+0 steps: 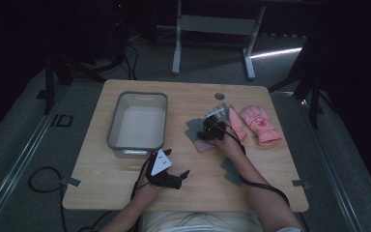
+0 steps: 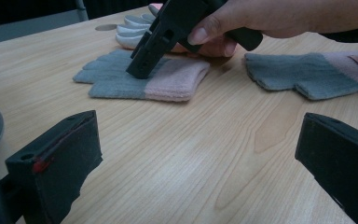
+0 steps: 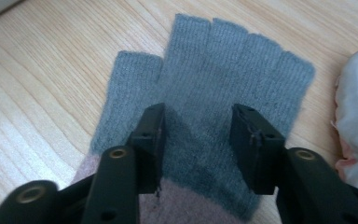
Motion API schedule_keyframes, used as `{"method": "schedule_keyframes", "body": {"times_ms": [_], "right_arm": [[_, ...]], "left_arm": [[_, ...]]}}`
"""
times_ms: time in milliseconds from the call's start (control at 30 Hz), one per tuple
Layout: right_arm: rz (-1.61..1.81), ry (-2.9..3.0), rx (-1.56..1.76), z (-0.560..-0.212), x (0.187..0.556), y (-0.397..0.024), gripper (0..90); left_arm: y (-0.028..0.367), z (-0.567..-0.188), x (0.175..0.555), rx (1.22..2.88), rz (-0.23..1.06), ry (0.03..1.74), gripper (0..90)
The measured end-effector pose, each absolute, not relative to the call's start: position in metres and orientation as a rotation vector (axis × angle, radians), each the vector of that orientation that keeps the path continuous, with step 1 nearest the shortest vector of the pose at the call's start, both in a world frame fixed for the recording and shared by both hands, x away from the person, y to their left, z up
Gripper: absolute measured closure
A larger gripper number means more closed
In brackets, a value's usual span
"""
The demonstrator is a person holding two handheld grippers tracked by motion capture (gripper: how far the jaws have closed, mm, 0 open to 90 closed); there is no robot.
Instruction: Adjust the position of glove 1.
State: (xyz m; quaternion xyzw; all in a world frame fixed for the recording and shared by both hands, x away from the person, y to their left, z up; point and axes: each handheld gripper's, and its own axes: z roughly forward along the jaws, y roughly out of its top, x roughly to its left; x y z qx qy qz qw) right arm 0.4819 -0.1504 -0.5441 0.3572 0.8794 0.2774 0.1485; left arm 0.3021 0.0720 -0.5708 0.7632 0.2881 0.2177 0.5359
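High view: right tongs over grey glove mid-table; left tongs near front edge; bin left.
Left gripper view: left tongs released, above bare table.
Right gripper view: right tongs released, jaws astride grey glove.

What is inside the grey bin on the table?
The grey bin looks empty: its pale floor shows in the high view. The strip behind its near wall is hidden.

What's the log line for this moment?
right gripper: open, jaws down over grey-and-pink glove | left gripper: open, above bare table | bin: empty
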Motion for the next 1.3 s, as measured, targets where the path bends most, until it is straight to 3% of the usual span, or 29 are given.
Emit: {"method": "schedule_keyframes", "body": {"times_ms": [333, 633, 833, 1300], "right_arm": [[0.743, 2.511, 1.115, -0.532, 0.479, -0.143, 84.0], [0.870, 2.395, 1.206, -0.496, 0.441, -0.146, 84.4], [0.964, 2.301, 1.249, -0.471, 0.394, -0.149, 84.6], [0.945, 2.300, 1.433, -0.523, 0.361, -0.150, 84.5]], "left_arm": [[0.073, -0.571, 0.303, 1.815, 0.514, 0.688, 0.0], [0.072, -0.571, 0.302, 1.815, 0.518, 0.687, 0.0], [0.073, -0.571, 0.303, 1.814, 0.516, 0.696, 0.0], [0.072, -0.571, 0.302, 1.817, 0.521, 0.693, 0.0]]}}
